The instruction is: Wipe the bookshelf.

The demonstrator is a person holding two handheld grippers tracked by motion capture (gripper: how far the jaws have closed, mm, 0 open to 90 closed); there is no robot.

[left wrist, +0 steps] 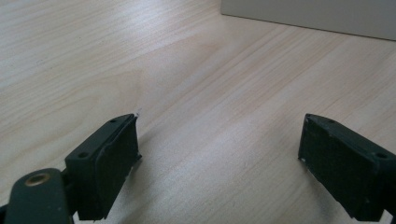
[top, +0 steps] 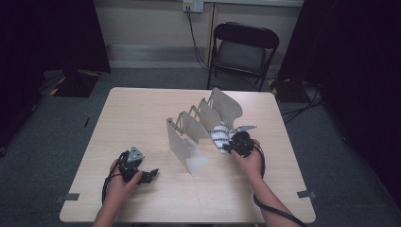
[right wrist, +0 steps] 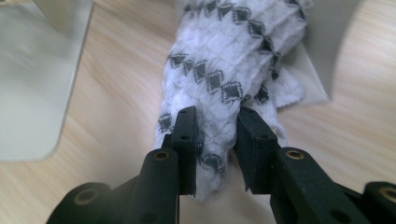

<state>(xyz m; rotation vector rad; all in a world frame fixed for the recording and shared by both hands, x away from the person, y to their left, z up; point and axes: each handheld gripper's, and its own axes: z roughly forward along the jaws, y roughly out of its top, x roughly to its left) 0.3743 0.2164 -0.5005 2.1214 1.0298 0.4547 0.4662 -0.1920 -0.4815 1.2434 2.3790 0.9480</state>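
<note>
Main risk: right gripper [top: 235,143] grips only the near end of the rolled cloth [right wrist: 224,79]; the roll looks soft, so if it's pushed further into the rack [top: 198,127] it could buckle, snag on a divider edge or slip out of the pinch; the rack looks light, so a sideways shove might slide it or tip it on the surface [top: 142,113]; cable from the right gripper trails off the near edge, could drag.

Right fingers [right wrist: 187,140]: closed in tight on the white cloth with black diamond pattern, squeezing it from both sides; cloth lies in a slot between dividers at the rack's right side, far end against a divider.

Left gripper [left wrist: 219,154]: fingers [left wrist: 112,163] spread wide, nothing between them, hovering low over bare surface near the rack's front panel; well apart from the cloth.
</note>
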